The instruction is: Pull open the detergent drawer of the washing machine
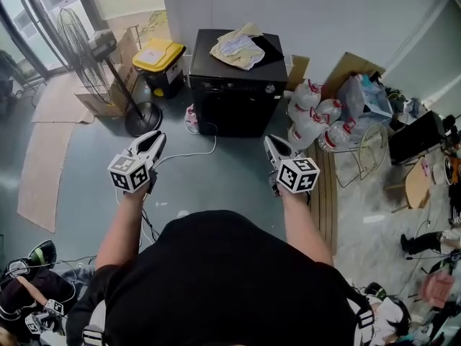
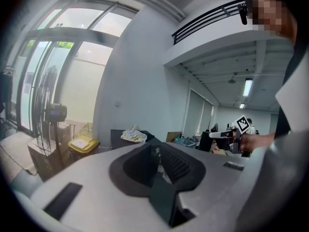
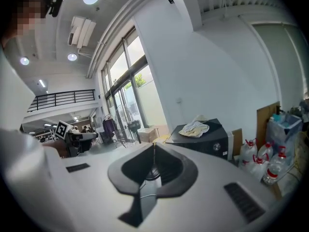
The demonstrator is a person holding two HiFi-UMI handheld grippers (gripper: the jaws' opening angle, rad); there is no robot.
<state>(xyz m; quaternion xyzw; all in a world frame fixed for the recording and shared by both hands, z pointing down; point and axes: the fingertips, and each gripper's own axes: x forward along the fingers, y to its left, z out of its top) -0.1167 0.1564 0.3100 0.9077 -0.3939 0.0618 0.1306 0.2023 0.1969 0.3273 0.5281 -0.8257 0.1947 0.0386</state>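
Observation:
A black washing machine [image 1: 234, 85] stands against the far wall with a crumpled pale cloth [image 1: 238, 49] on its lid. Its control strip with a round knob [image 1: 270, 89] runs along the top front; the detergent drawer is too small to pick out there. Both grippers hover over the floor well short of the machine. My left gripper [image 1: 155, 139] is at the left, my right gripper [image 1: 272, 144] at the right, each with jaws together and nothing between them. The machine also shows past the shut jaws in the left gripper view [image 2: 120, 138] and the right gripper view [image 3: 207, 139].
A standing fan [image 1: 86, 49] and a yellow-lidded bin [image 1: 160, 60] are left of the machine. Water jugs [image 1: 313, 114] and cardboard are to its right. A white cable [image 1: 194, 153] lies on the floor in front. Wooden boards [image 1: 325, 193] run along the right.

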